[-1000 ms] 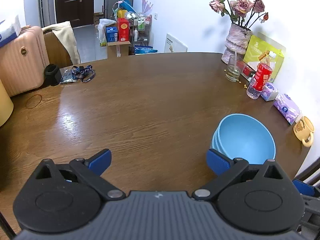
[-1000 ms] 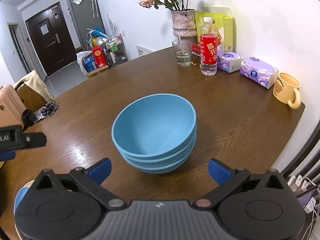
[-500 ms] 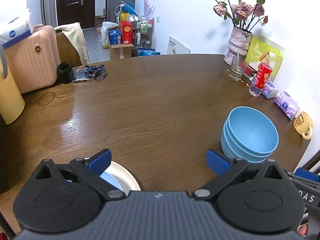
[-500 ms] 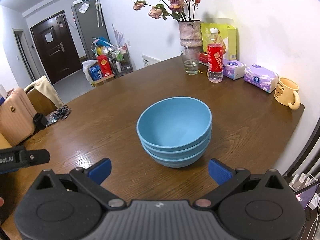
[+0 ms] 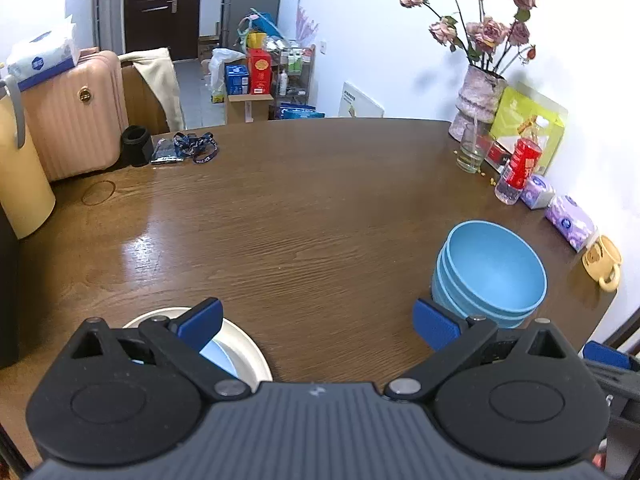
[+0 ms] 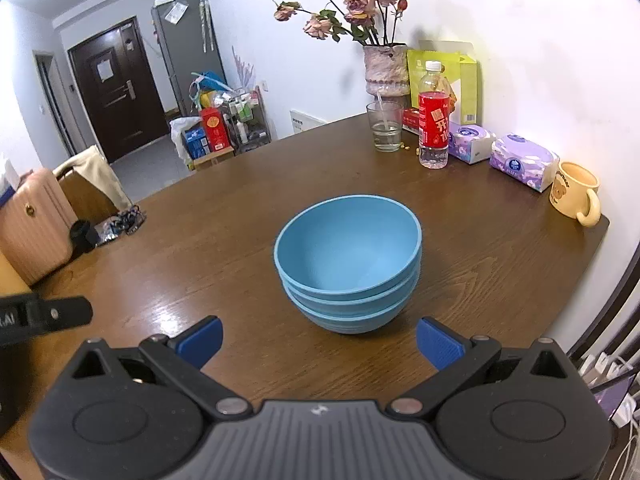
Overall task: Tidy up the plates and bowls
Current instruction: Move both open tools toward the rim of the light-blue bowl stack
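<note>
A stack of three blue bowls [image 6: 348, 264] stands on the brown wooden table [image 6: 240, 208], straight ahead of my right gripper [image 6: 318, 340], which is open and empty a little short of it. In the left wrist view the stack [image 5: 490, 272] is at the right, beside the right finger. My left gripper [image 5: 318, 322] is open and empty above the table. A white plate with a blue plate on it [image 5: 236, 354] lies under its left finger, mostly hidden.
At the table's far right stand a vase of roses [image 6: 384, 70], a glass [image 6: 385, 126], a red-labelled bottle [image 6: 433, 120], tissue packs [image 6: 522, 160] and a yellow mug [image 6: 574, 192]. A pink suitcase [image 5: 76, 112] and chair are beyond the left edge. The table edge is close on the right.
Both grippers have pulled back and risen from the table. The bowl stack now looks farther off, and the white and blue plates have come into the left wrist view.
</note>
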Demonstrator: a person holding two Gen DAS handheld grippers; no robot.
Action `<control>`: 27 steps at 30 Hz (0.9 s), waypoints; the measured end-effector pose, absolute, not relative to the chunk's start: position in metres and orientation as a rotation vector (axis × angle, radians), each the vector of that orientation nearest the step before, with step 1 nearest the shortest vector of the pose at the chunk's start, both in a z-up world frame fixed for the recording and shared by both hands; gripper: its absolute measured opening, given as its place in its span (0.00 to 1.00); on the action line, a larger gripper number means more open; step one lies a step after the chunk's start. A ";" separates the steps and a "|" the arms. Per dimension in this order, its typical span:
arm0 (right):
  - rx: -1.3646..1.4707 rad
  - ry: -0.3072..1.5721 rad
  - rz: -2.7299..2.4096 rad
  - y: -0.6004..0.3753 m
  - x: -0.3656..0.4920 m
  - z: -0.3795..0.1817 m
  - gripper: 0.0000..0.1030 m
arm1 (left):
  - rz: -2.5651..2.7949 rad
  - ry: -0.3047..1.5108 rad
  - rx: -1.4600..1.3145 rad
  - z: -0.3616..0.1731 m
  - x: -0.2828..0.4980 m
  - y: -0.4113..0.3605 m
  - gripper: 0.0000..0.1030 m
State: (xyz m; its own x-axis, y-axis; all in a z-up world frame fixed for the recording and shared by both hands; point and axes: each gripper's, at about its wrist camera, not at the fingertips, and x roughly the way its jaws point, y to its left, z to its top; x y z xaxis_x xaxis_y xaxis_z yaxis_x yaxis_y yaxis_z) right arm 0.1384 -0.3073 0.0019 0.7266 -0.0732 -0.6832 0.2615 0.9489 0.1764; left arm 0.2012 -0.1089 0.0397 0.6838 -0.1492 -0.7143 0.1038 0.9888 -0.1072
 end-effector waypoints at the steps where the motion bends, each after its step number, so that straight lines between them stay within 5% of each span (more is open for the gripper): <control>1: 0.269 0.740 -0.182 -0.310 0.138 0.002 1.00 | -0.138 0.809 -0.065 0.039 0.201 -0.110 1.00; 27: 0.225 0.774 -0.119 -0.376 0.166 0.003 1.00 | -0.092 0.828 -0.067 0.034 0.217 -0.182 1.00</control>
State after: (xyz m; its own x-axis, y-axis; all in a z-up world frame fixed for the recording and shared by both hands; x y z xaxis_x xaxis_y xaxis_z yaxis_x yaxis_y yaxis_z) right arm 0.1662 -0.3765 0.0033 0.7101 -0.0244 -0.7036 0.1887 0.9694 0.1569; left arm 0.2174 -0.1817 0.0342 0.6729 -0.1078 -0.7318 0.0558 0.9939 -0.0950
